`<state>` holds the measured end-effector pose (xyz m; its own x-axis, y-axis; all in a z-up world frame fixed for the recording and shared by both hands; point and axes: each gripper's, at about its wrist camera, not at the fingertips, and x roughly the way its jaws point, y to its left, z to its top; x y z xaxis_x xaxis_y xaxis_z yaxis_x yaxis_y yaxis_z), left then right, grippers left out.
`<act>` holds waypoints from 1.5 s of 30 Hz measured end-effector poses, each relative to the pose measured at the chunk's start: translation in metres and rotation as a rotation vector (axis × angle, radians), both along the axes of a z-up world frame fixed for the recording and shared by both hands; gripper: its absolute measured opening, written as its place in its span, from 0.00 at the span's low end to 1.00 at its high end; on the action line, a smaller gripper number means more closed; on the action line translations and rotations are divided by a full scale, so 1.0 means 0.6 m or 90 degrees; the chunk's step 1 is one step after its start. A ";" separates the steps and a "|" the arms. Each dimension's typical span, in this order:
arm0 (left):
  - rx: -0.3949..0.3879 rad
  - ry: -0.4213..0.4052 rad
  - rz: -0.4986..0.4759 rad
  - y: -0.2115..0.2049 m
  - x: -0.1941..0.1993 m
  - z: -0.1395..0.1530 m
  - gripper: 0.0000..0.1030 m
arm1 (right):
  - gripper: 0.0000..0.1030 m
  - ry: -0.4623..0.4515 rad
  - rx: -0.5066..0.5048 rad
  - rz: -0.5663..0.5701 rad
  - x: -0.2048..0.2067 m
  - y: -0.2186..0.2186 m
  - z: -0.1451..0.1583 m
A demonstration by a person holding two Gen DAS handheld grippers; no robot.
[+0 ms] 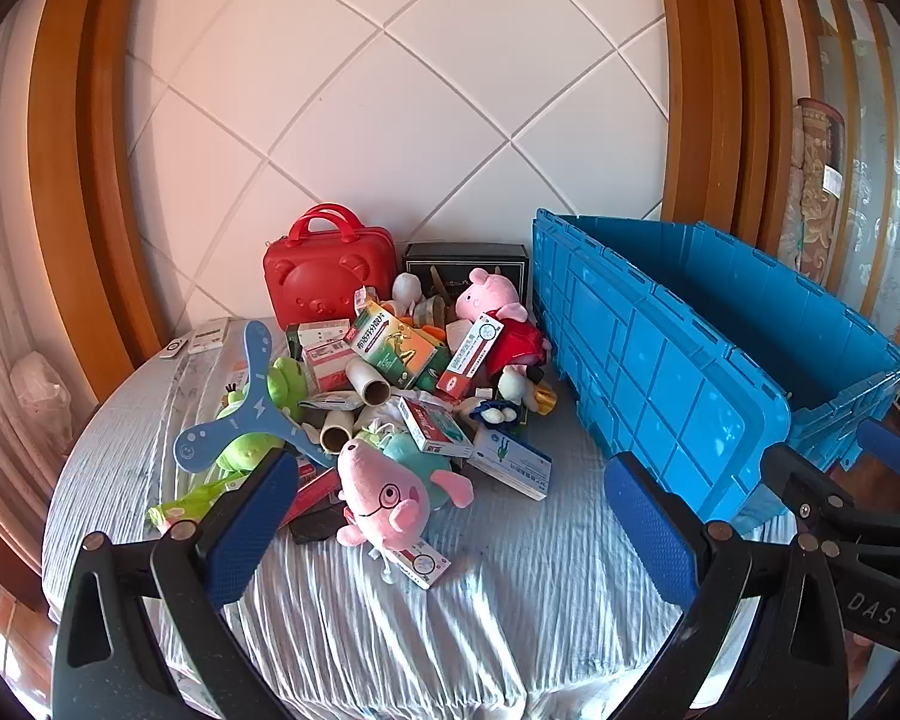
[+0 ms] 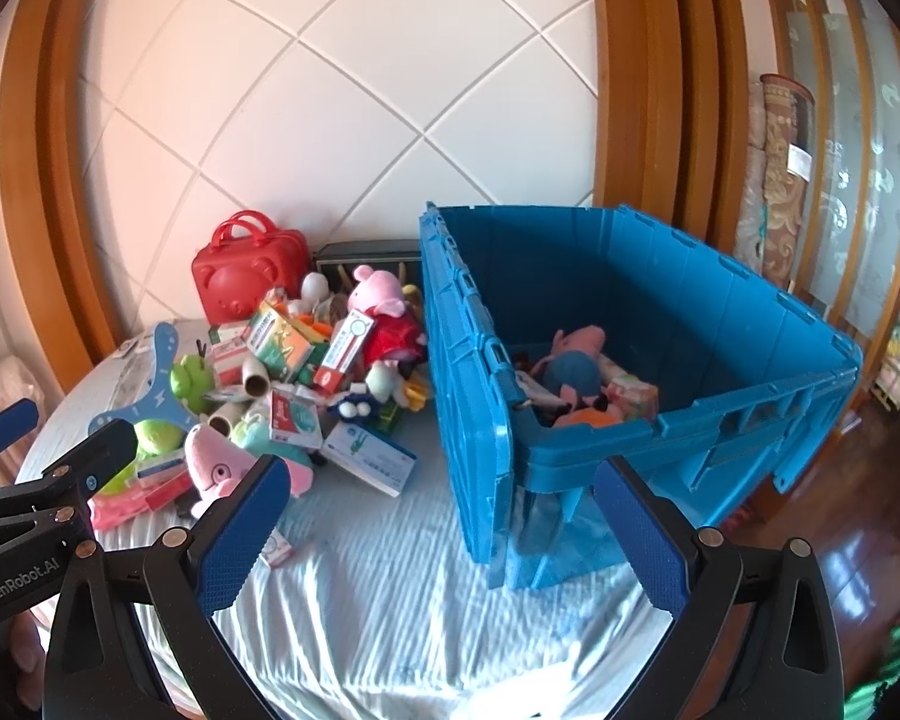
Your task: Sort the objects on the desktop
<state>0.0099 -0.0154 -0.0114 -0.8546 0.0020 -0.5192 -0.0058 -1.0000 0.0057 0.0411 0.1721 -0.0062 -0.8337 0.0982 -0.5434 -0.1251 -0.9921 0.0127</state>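
Note:
A heap of toys and boxes lies on the round table (image 1: pixel 510 600). Nearest is a pink pig plush with glasses (image 1: pixel 384 495), with medicine boxes (image 1: pixel 393 345), cardboard tubes (image 1: pixel 369 387), a blue boomerang (image 1: pixel 240 408), a green frog plush (image 1: pixel 282 384) and a pig plush in a red dress (image 1: pixel 498 306) behind it. My left gripper (image 1: pixel 450 516) hangs open above the cloth just in front of the heap, holding nothing. My right gripper (image 2: pixel 444 531) is open and holds nothing, near the front corner of the blue crate (image 2: pixel 660 438). In the crate lie a pig plush in blue (image 2: pixel 573 369) and other items.
A red bear-face case (image 1: pixel 324 276) and a dark box (image 1: pixel 465 258) stand at the back against the white padded wall. Two small white devices (image 1: pixel 201 339) lie at the table's far left edge. Wooden floor (image 2: pixel 840 540) shows beyond the crate on the right.

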 end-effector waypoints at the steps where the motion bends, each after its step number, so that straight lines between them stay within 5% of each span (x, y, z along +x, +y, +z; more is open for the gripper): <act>1: 0.000 0.000 -0.001 0.001 0.000 -0.001 1.00 | 1.00 0.000 -0.001 0.000 0.001 0.002 -0.001; 16: -0.001 -0.004 -0.003 0.002 0.001 -0.003 1.00 | 1.00 -0.001 -0.001 -0.003 0.006 0.006 -0.006; 17: -0.001 -0.004 -0.060 0.001 0.000 -0.003 1.00 | 1.00 -0.002 -0.001 -0.003 0.006 0.006 -0.006; 31: -0.005 -0.021 -0.053 0.008 -0.018 -0.006 1.00 | 1.00 -0.008 0.001 0.011 -0.012 0.009 -0.007; 38: 0.000 -0.024 -0.028 0.020 -0.047 -0.008 1.00 | 1.00 -0.001 0.008 0.050 -0.052 0.019 -0.002; 45: 0.002 -0.020 0.068 -0.018 -0.088 -0.019 1.00 | 1.00 0.040 0.019 0.135 -0.117 0.025 0.017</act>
<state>-0.0428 -0.0262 -0.0228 -0.8330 -0.0868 -0.5464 0.1010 -0.9949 0.0040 -0.0290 0.1871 0.0041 -0.8697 -0.0673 -0.4889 0.0862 -0.9961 -0.0162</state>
